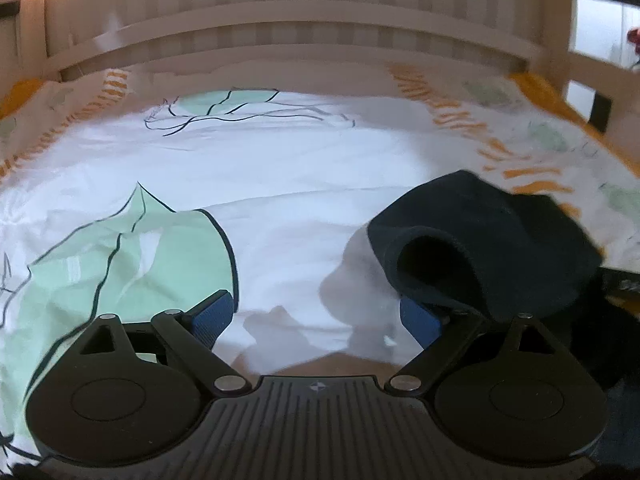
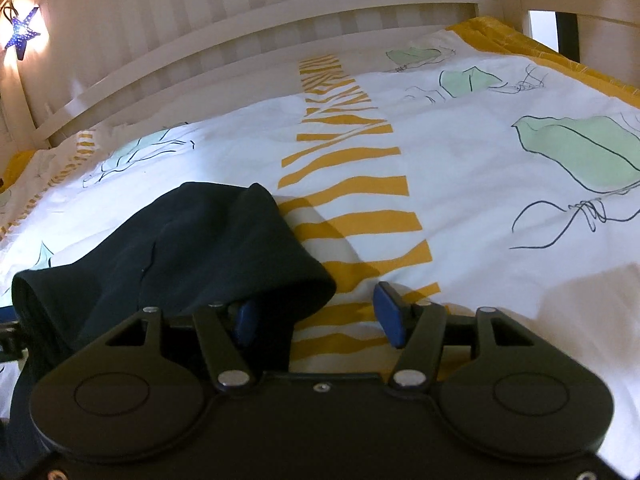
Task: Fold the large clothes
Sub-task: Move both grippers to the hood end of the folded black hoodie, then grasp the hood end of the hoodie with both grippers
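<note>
A dark navy garment (image 1: 488,240) lies bunched on the bed at the right of the left wrist view, its rolled edge draped over the right finger. My left gripper (image 1: 316,316) is open, fingers wide apart, nothing held between them. In the right wrist view the same garment (image 2: 180,256) is heaped at the lower left and hangs over the left finger. My right gripper (image 2: 316,320) is open, with its blue pads (image 2: 386,312) spread above the bed cover.
The bed cover (image 2: 460,184) is white with green leaf prints and an orange striped band (image 2: 348,184). A pale wooden bed rail (image 1: 288,32) runs along the far side. A lit blue star lamp (image 2: 20,34) hangs at the upper left.
</note>
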Motion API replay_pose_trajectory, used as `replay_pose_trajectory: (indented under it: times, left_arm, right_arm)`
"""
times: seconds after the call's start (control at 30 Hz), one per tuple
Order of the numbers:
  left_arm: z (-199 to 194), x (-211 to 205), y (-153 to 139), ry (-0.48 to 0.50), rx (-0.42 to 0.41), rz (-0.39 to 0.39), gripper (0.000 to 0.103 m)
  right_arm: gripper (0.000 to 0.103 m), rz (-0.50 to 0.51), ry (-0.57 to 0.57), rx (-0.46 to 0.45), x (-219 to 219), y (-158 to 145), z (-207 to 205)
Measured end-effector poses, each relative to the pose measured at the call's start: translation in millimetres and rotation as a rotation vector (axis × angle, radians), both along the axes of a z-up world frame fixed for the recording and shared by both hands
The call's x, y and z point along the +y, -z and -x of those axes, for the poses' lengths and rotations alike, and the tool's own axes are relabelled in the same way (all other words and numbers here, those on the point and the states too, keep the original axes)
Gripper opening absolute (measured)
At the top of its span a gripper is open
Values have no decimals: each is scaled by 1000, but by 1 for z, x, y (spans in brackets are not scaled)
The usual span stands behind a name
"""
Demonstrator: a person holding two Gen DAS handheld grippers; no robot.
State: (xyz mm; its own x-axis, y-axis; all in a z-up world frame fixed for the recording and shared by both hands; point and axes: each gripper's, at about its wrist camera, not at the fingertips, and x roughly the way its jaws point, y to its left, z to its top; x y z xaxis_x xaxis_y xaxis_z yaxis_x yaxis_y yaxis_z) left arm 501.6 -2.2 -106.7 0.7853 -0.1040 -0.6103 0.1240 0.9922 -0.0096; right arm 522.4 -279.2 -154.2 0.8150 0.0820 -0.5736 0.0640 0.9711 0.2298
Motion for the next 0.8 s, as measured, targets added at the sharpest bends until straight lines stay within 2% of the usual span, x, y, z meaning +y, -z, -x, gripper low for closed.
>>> replay_pose_trajectory:
  times: [0.3,0.43,0.57,0.8]
  left_arm:
    - [26,2,-11,86,-84,42,91]
    - [18,-4,-6,87,-68,1,91]
    - [6,-13,4,68,-24,-82,91]
    - [-14,-29,6,62,-52,-173,91]
  right_arm:
    - [64,12,-5,5,1,2,-4]
    - [65,12,-6,5,1,2,-4]
    - [66,18,-9,7,3,2,-5]
    - [69,46,-22,16,8,2,-8]
